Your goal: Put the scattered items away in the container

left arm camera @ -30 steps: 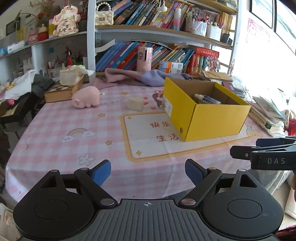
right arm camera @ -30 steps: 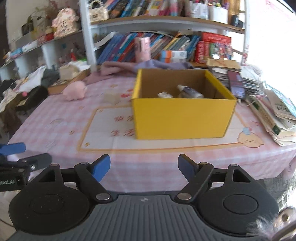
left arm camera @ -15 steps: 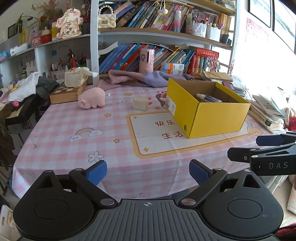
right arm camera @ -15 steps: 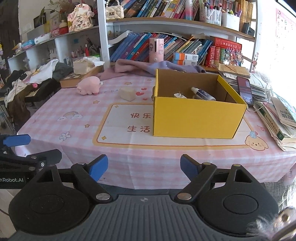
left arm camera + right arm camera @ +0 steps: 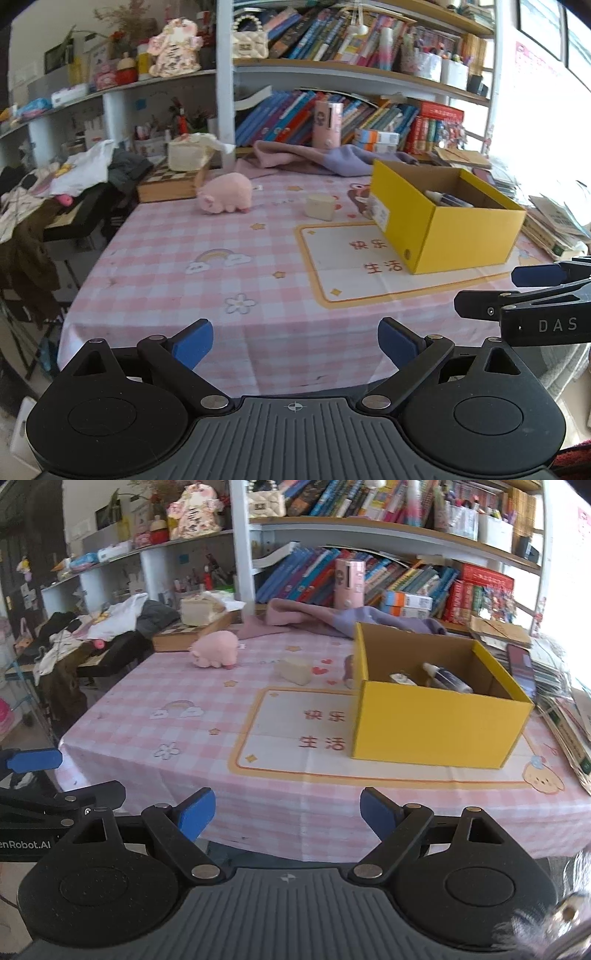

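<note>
Both cameras have backed away from the worktop (image 5: 258, 280) since the earlier frames: its near edge now sits higher in each view and more of the shelves behind shows. The left gripper (image 5: 295, 341) and the right gripper (image 5: 288, 812) have also spread their fingers a little wider over that stretch; both now stand wide apart with nothing between the blue pads.

Two loose items are left, by my reading. The pink pig plush (image 5: 225, 192) lies near the far left of the pink checked cloth, close to a wooden board (image 5: 168, 184) at the back. The cream block (image 5: 320, 206) sits between the pig and the yellow cardboard box (image 5: 465, 236), nearer the box. Inside the box a small bottle (image 5: 447, 675) and a pale item already rest.

Both items are well ahead of either set of fingers, far across the worktop; nothing is within reach yet.

To do the next pick well, I would send the left gripper for the pig, since it lies on that side, coming in low and level with the fingers straddling its body across the narrow way. The plush should squash, so close firmly. The block looks small and rigid; centre it between the pads before closing, then lift clear of the box wall before release.
</note>
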Tool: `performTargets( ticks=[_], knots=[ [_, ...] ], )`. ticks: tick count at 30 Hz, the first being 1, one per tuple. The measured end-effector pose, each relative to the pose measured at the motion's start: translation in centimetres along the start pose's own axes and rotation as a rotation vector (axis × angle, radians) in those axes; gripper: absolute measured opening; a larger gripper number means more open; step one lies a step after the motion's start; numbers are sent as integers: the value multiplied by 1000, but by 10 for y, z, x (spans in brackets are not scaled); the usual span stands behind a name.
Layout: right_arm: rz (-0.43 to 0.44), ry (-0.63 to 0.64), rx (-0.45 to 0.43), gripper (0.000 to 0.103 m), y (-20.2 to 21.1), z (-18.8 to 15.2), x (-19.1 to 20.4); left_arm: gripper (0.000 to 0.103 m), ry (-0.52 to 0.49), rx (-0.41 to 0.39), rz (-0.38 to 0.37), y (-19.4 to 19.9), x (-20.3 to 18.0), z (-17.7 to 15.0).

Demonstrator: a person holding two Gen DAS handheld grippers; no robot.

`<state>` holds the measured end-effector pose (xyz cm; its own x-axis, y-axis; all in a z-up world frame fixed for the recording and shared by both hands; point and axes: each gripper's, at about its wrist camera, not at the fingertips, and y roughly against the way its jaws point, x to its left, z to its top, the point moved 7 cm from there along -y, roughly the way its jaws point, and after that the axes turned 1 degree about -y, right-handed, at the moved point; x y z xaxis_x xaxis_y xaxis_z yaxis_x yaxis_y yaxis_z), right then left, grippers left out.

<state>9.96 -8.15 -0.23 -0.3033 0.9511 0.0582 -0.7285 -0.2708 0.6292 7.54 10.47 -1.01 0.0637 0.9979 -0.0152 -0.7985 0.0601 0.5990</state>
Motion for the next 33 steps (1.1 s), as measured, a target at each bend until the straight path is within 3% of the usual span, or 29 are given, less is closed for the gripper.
performTargets(
  ticks=[16, 33],
  knots=[
    [79, 59, 35, 85, -34, 16, 34, 98, 47, 25, 59, -14, 34, 3],
    [72, 36, 73, 78, -113, 64, 24, 98, 26, 67, 51, -84, 51, 44]
  ],
)
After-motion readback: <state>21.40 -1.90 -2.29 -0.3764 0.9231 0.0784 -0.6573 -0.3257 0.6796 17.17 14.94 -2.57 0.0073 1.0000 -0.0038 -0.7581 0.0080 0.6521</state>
